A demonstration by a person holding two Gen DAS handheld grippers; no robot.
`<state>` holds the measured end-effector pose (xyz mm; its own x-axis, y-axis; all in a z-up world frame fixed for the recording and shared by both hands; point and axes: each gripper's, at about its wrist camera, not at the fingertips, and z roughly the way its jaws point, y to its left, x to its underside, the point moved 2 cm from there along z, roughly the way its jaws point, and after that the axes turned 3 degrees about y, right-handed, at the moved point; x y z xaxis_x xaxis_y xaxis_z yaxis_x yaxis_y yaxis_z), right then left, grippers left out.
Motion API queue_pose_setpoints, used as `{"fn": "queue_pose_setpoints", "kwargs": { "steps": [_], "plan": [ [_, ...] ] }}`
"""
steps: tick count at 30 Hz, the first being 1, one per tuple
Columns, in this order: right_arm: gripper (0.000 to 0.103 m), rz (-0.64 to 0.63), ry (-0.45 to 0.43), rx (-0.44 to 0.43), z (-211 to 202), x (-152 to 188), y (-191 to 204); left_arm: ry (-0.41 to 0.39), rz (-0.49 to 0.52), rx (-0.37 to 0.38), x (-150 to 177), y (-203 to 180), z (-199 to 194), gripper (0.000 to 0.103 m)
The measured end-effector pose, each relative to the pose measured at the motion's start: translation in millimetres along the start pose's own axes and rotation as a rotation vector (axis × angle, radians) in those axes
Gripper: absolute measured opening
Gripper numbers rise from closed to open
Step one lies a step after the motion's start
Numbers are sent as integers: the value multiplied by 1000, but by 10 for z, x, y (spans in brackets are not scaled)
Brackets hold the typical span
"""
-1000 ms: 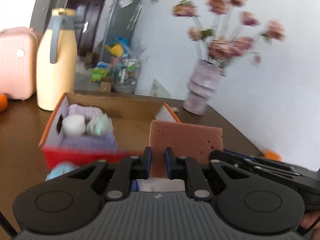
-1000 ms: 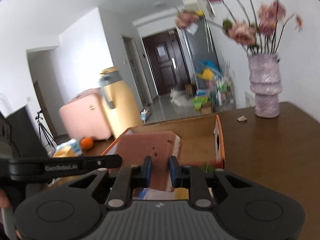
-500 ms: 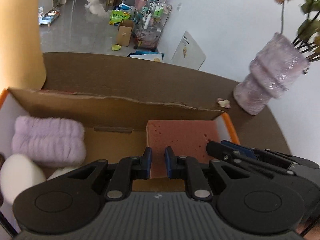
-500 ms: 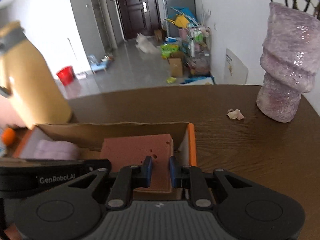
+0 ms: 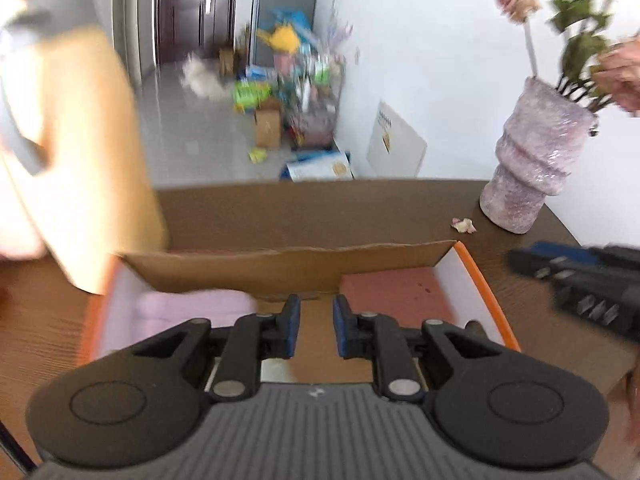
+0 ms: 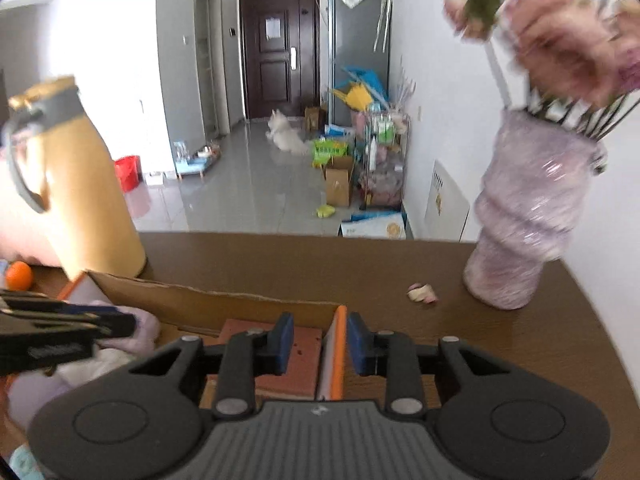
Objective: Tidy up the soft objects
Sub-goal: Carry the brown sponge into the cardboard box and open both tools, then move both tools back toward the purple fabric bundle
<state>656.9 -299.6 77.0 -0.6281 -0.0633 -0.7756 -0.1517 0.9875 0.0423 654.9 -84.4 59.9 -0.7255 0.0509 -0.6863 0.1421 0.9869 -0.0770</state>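
One brown wooden table [image 6: 360, 264], filling the lower half of both views. One cardboard box [image 5: 280, 266] with orange rim and white inner walls, open-topped, on the table at 12 o'clock from the left gripper. One cream-yellow thermos jug [image 6: 76, 184] with grey handle, standing at 10 o'clock behind the box's left end. One pale purple vase [image 6: 528, 216] holding pink flowers, upright on the table at 2 o'clock, well apart from the box. One reddish-brown sponge slab [image 5: 394, 290], lying flat inside the box against its right wall. One lilac towel roll [image 5: 192, 304], lying in the box's left part; blurred pale soft items beside it cannot be counted. One orange fruit [image 6: 18, 274] at 9 o'clock on the table. One small petal scrap [image 6: 422, 293] near the vase foot. Two grippers: left gripper [image 5: 313, 332], fingers apart and empty above the box floor; right gripper [image 6: 318, 342], fingers apart, straddling the box's orange right wall without gripping it. Room: grey tiled floor, dark door, white dog, clutter by the wall. Against half a second ago: both grippers then pinched the sponge, which now lies released in the box.
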Motion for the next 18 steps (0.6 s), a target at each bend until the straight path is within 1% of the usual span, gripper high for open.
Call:
{"fn": "queue_pose_setpoints", "kwargs": {
  "steps": [2, 3, 4, 6, 8, 9, 10, 11, 12, 13, 15, 18],
  "plan": [
    [35, 0, -44, -8, -309, 52, -56, -66, 31, -58, 100, 108, -333, 23],
    [40, -6, -67, 2, -485, 102, -74, -91, 43, -89, 152, 152, -459, 23],
    [43, -13, -84, 17, -604, 151, -86, -117, 53, -120, 217, 207, -605, 23],
    [43, -33, -119, 40, -887, 285, -80, -149, 38, -138, 337, 308, -860, 23],
    [44, -33, -150, 40, -1126, 413, -54, -195, 13, -131, 472, 412, -1144, 27],
    [47, -30, -165, 34, -1249, 477, -31, -249, 9, -129, 567, 458, -1316, 40],
    [54, -27, -183, 27, -1349, 523, -12, -299, 9, -139, 644, 464, -1437, 56],
    [59, -23, -210, 23, -1464, 586, 19, -355, 13, -161, 739, 464, -1574, 61],
    [70, -23, -242, 22, -1575, 658, 54, -390, 23, -181, 814, 441, -1673, 67],
    [77, -26, -269, 26, -1670, 726, 94, -416, 33, -197, 884, 413, -1759, 72],
    [79, -39, -310, 40, -1820, 849, 199, -458, 44, -190, 1042, 366, -1916, 79],
    [80, -22, -335, 30, -1964, 1015, 295, -476, 29, -179, 1266, 349, -2095, 84]
  ]
}}
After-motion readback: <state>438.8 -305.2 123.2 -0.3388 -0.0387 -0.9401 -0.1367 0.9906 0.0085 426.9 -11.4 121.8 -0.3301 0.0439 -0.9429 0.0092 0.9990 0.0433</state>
